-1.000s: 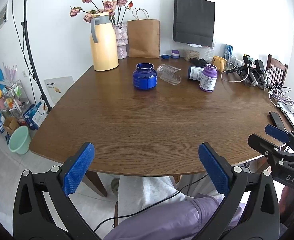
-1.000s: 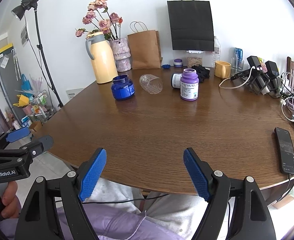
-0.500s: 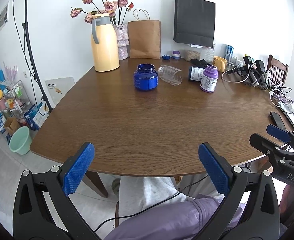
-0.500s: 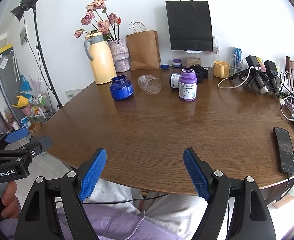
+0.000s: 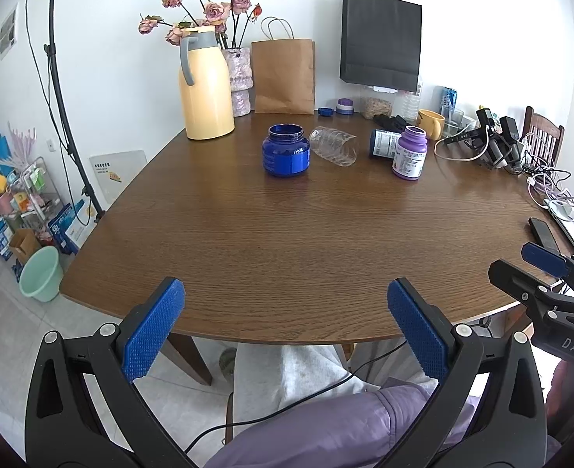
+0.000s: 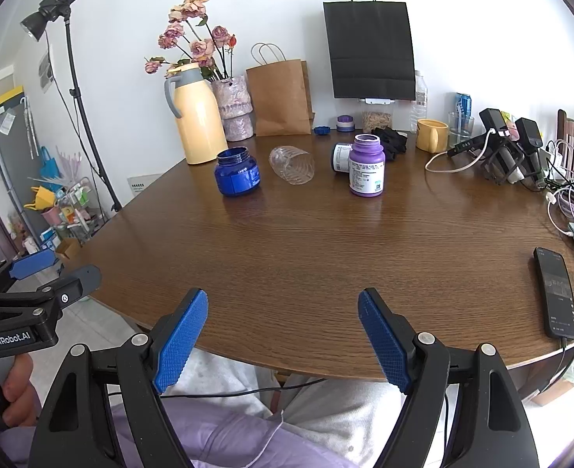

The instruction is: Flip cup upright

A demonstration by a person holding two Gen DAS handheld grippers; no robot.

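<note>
Cup (image 6: pixel 291 164) nearer now, on its side.

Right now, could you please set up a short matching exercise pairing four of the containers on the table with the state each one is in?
Things:
1. clear plastic cup
2. blue jar
3. purple bottle
4. yellow mug

States:
A. upright, near the cables at the far right
B. lying on its side
C. upright, lid off, left of the cup
D. upright, with a white label, right of the cup

Pairs: 1-B, 2-C, 3-D, 4-A
</note>
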